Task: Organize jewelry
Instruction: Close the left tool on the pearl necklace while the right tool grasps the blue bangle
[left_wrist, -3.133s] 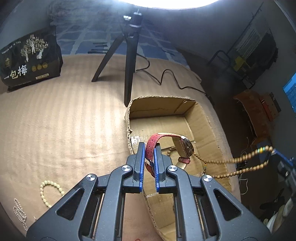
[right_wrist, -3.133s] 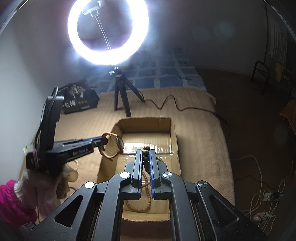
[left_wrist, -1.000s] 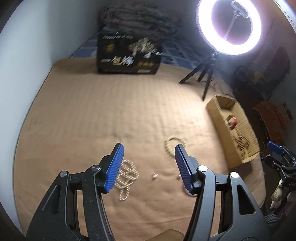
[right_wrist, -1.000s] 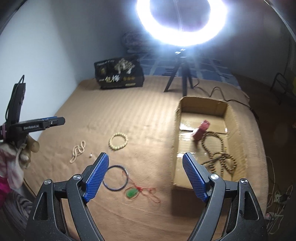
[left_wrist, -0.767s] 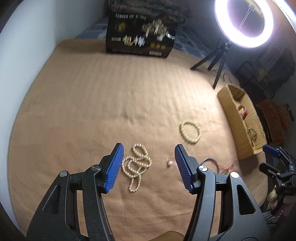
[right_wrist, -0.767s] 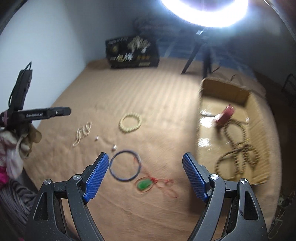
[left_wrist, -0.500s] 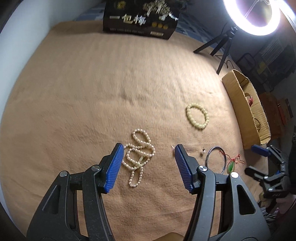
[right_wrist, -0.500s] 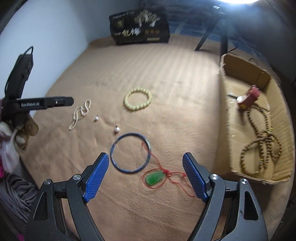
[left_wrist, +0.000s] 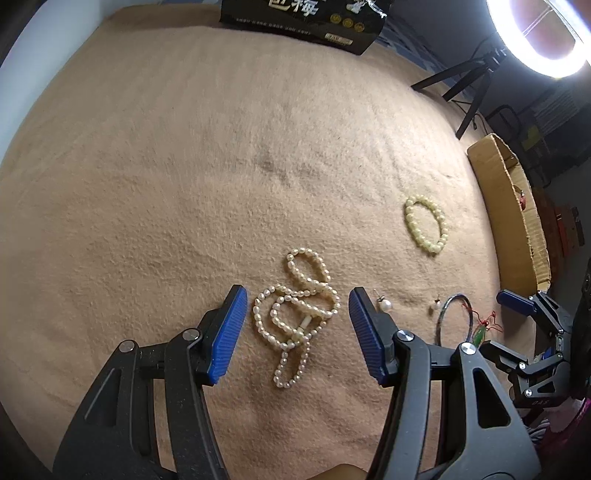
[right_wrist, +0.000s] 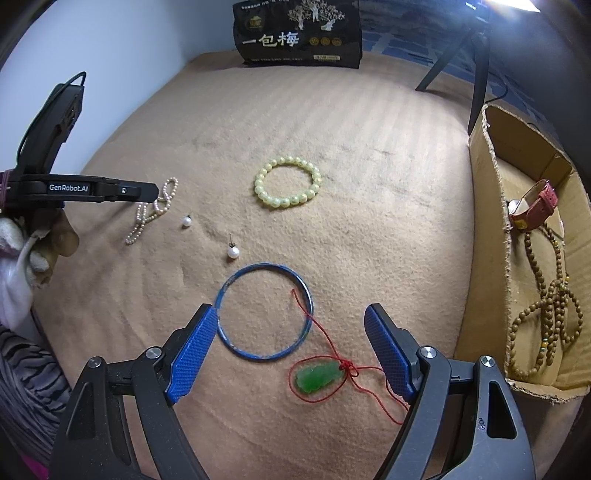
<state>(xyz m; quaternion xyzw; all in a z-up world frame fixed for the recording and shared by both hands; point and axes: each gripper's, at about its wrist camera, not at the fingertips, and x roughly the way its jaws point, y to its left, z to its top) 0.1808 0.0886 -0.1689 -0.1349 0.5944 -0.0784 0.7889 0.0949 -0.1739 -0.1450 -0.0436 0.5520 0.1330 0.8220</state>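
Jaws spread wide and empty, the left gripper (left_wrist: 297, 332) straddles a limp, slippery pearl necklace (left_wrist: 295, 314) heaped near the blanket's (left_wrist: 147, 166) front edge, best pinched at its bunched middle, while the equally open right gripper (right_wrist: 291, 354) hovers over a stiff blue bangle (right_wrist: 264, 321).

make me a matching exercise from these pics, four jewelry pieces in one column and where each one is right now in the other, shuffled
Things:
1. pearl necklace
2. red-strap watch
3. green pendant
4. yellow-green bead bracelet

Places:
A. inside the cardboard box, beside the brown bead strand
B. on the blanket, framed by the open left gripper
C. alone on the blanket, beyond the blue bangle
D. on a red cord, framed by the open right gripper

Pairs: 1-B, 2-A, 3-D, 4-C
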